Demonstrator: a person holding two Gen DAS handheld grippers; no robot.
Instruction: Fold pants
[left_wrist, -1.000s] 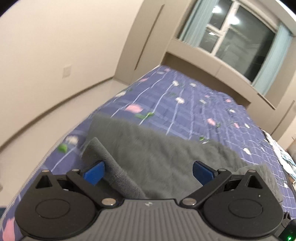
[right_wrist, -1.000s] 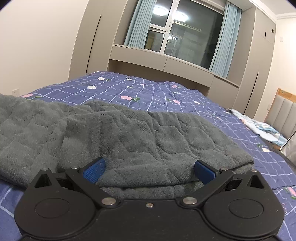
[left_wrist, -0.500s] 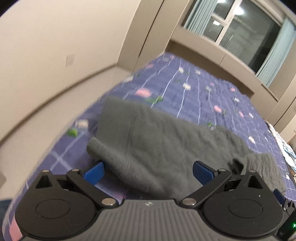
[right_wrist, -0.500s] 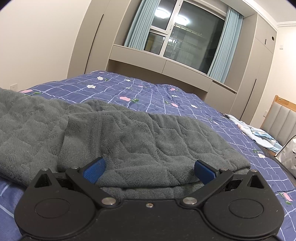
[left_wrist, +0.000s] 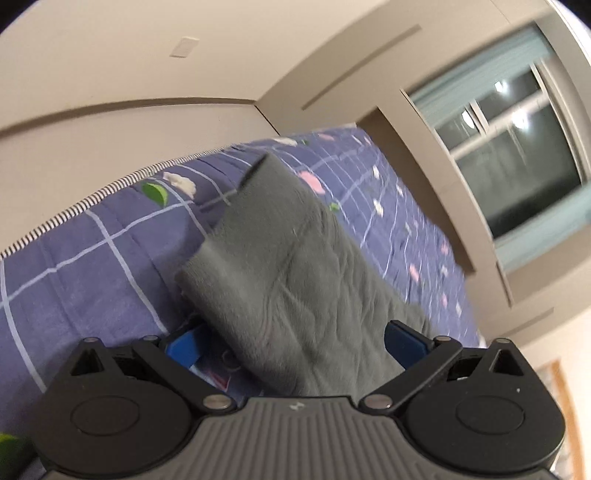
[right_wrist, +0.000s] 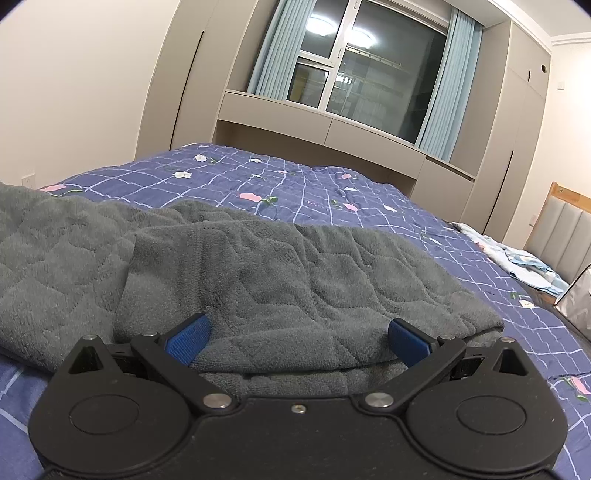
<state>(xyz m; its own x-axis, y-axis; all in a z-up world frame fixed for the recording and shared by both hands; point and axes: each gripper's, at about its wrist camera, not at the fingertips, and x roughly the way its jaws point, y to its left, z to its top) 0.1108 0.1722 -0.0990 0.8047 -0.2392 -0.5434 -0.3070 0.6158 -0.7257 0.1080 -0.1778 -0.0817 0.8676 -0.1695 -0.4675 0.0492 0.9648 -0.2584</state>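
Grey fleece pants (left_wrist: 288, 273) lie on a blue checked bedspread (left_wrist: 85, 251). In the left wrist view one leg end points toward the bed's far edge. My left gripper (left_wrist: 293, 345) is open just above the near part of that leg, its blue fingers on either side of the cloth and holding nothing. In the right wrist view the pants (right_wrist: 258, 273) lie partly folded, one layer over another. My right gripper (right_wrist: 297, 341) is open and low at the near folded edge, its blue pads either side of the fabric, not clamped on it.
The bedspread (right_wrist: 295, 188) runs back to a window with blue curtains (right_wrist: 354, 70) and beige cabinets. A light blue cloth (right_wrist: 517, 258) lies at the bed's right side by a padded headboard (right_wrist: 561, 225). The bed's piped edge (left_wrist: 74, 210) and floor are left of the leg.
My left gripper has swung and rolled sharply, so the pant leg now runs diagonally and the bed's edge shows. The right gripper has barely moved. Both stay open.
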